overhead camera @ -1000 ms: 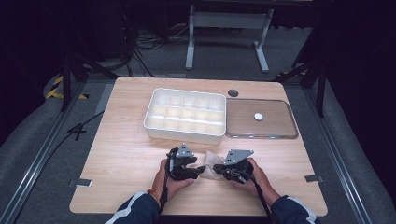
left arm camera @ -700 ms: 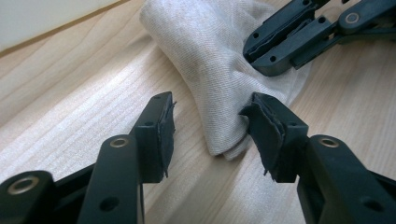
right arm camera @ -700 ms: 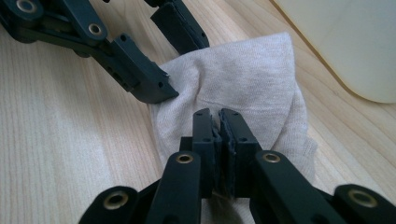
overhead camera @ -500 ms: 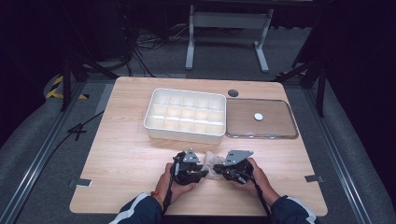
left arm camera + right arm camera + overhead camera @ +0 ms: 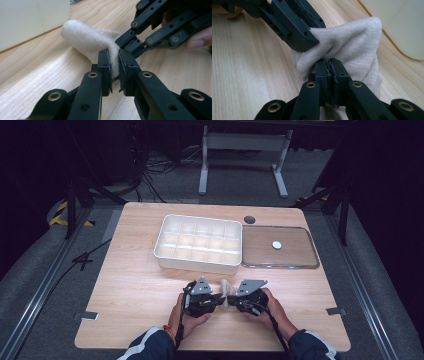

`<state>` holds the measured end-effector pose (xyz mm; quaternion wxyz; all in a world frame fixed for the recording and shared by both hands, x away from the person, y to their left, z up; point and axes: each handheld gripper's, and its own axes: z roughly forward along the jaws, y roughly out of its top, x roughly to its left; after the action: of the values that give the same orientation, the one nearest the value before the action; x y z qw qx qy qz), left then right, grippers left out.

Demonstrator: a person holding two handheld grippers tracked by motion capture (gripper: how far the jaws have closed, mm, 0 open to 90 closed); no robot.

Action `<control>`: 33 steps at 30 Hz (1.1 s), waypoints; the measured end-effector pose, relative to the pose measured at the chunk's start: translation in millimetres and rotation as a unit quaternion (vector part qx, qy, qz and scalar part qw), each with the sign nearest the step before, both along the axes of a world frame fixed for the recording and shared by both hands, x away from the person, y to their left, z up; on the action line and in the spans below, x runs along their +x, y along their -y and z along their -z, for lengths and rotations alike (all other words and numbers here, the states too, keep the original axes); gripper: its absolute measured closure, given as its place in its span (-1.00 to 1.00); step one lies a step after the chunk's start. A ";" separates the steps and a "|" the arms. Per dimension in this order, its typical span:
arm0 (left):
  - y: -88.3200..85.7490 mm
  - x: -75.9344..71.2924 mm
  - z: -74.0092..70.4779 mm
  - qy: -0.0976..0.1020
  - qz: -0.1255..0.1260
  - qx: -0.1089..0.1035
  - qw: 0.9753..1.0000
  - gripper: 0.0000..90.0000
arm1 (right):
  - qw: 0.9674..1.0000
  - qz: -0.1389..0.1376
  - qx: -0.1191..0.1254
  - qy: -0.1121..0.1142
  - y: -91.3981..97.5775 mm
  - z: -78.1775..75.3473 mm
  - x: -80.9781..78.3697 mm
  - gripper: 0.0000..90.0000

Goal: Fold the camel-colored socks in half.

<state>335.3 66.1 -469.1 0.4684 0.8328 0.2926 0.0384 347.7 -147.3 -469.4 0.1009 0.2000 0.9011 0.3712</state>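
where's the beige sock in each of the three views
High view: the beige sock lies low at centre, between the left gripper and right gripper.
Left gripper view: centre, running up-left, pinched in that gripper's jaws.
Right gripper view: centre to upper right.
Shared landmark: the white compartment box beside the sock.

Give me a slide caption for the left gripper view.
Left gripper pinches a beige cloth on the wooden table, right gripper gripping it beyond.
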 end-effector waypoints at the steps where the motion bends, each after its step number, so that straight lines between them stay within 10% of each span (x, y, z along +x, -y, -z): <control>1: -0.8 0.1 -0.7 0.000 0.001 0.000 1.000 0.79 | 1.000 0.000 0.000 0.002 -0.9 0.0 0.1 0.89; 8: -1.4 1.0 -2.3 0.005 0.005 0.007 1.000 0.82 | 1.000 0.000 0.005 0.001 -2.5 0.7 0.6 0.86; 14: -7.1 3.3 -3.8 0.015 0.000 0.021 1.000 0.83 | 1.000 0.022 0.009 0.018 3.5 -3.6 0.2 0.43; 29: 7.2 3.3 -6.4 0.030 0.035 0.021 0.999 0.81 | 1.000 0.029 0.001 0.009 1.9 0.2 2.3 0.65; 33: 7.2 2.5 -7.5 0.037 0.037 0.043 0.998 0.82 | 0.999 0.038 0.011 0.002 8.0 -1.3 4.1 0.28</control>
<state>337.9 58.9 -461.5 0.4442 0.8603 0.2417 0.0643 351.8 -155.4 -468.1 0.1144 0.2343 0.8886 0.3775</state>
